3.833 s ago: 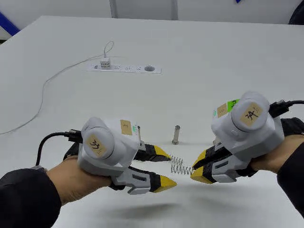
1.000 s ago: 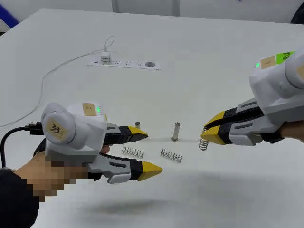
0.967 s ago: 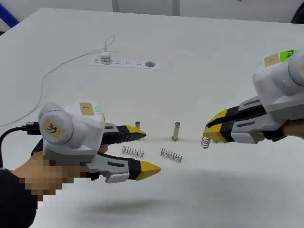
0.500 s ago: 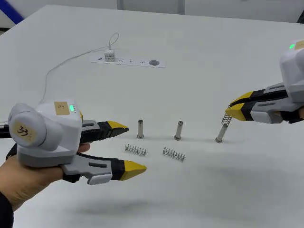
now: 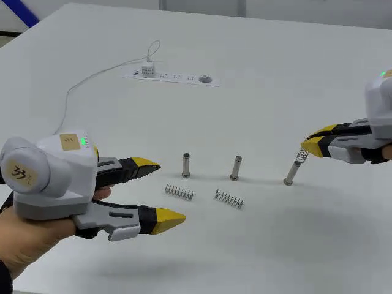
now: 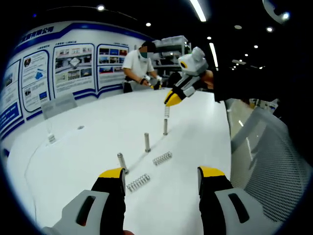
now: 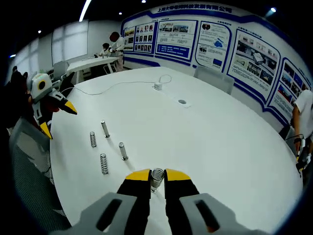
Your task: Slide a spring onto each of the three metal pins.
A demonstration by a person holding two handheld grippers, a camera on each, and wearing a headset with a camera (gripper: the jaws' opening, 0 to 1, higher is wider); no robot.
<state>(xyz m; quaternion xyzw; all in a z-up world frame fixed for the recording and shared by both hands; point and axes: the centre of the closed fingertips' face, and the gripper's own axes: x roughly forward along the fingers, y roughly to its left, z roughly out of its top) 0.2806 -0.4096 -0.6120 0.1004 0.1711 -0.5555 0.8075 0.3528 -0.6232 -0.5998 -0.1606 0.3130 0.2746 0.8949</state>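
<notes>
Right tongs [image 5: 305, 148]: almost closed, pinching a spring [image 5: 301, 155], its lower end at the top of the rightmost pin [image 5: 290, 174] | Left tongs [image 5: 169, 190]: wide apart, empty, above the desk [image 5: 245, 92] | Desk: two loose springs [image 5: 179, 192] lying flat just before the left pin [image 5: 186, 165] and middle pin [image 5: 236, 168].
</notes>
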